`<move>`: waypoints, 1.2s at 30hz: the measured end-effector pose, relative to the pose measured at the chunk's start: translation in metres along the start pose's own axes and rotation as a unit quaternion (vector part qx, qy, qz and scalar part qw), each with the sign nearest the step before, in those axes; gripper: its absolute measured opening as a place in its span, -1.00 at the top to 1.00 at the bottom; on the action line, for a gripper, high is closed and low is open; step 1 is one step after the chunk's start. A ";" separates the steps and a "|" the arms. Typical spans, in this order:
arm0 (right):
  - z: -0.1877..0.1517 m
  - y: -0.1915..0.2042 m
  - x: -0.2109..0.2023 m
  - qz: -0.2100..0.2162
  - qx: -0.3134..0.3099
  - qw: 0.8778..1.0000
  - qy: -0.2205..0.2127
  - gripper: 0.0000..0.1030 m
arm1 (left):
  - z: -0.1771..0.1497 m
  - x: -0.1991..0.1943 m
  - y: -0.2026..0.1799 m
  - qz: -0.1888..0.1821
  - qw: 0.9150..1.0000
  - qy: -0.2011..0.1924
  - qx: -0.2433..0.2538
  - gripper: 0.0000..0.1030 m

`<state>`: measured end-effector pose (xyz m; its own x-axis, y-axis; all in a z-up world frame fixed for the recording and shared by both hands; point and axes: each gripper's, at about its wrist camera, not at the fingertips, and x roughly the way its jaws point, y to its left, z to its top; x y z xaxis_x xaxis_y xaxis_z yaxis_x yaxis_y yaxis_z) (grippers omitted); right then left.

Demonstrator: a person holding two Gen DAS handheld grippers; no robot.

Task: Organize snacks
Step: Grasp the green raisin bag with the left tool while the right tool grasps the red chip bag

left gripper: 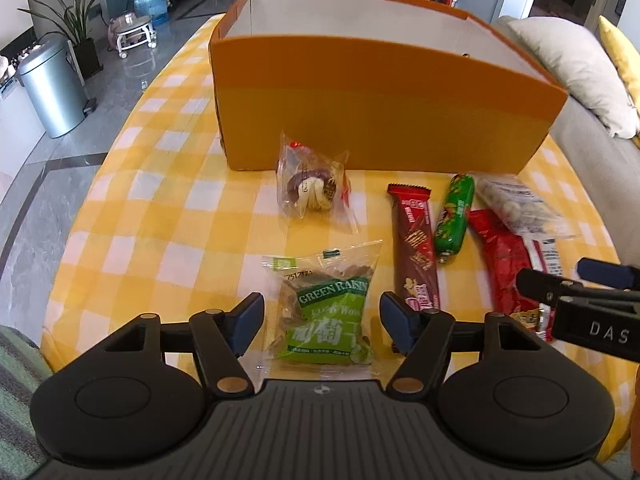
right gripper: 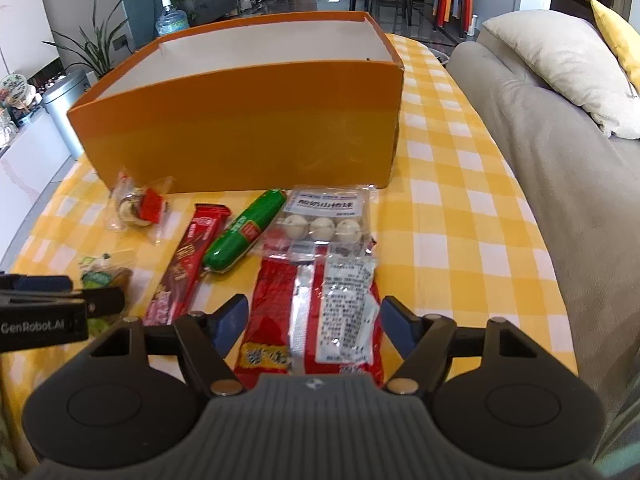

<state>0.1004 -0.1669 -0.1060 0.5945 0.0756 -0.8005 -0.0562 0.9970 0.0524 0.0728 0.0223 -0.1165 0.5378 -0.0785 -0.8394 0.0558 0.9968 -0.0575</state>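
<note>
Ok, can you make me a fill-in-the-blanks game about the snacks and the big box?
1. The big box behind the snacks is coloured ____.
2. The left tool is open around the green ____ packet.
3. The right tool is open around a big ____ packet.
4. The tablecloth has yellow and ____ checks.

Missing words: orange; raisin; red; white
</note>
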 end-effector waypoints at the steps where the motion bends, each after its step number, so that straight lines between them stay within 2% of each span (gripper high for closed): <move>1: 0.001 0.000 0.003 -0.005 0.000 1.000 -0.001 -0.50 | 0.001 0.002 0.000 0.001 1.000 0.000 -0.001 -0.52; 2: 0.001 0.000 0.005 -0.006 -0.001 1.000 -0.001 -0.50 | 0.001 0.003 0.000 0.001 1.000 0.000 -0.001 -0.51; 6: 0.001 -0.001 0.016 -0.005 -0.003 1.000 0.012 -0.56 | 0.001 0.008 -0.001 0.001 1.000 0.007 0.004 -0.19; 9: 0.001 -0.001 0.021 0.000 -0.001 1.000 0.015 -0.56 | 0.000 0.008 -0.004 0.000 1.000 0.007 0.011 -0.04; 29: 0.000 0.004 0.034 -0.005 -0.018 0.999 0.029 -0.63 | -0.001 0.007 -0.012 0.002 0.999 0.005 0.035 0.06; 33: 0.000 0.005 0.033 -0.008 -0.025 0.999 0.030 -0.52 | 0.000 0.006 -0.012 0.003 0.999 0.005 0.037 0.08; 36: 0.000 0.006 0.031 -0.003 -0.028 0.999 0.032 -0.35 | -0.001 0.006 -0.013 0.002 0.999 0.005 0.039 0.10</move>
<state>0.1188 -0.1585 -0.1308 0.5430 0.0674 -0.8370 -0.0991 0.9950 0.0158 0.0747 0.0093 -0.1210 0.5294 -0.0734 -0.8452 0.1187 0.9929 -0.0119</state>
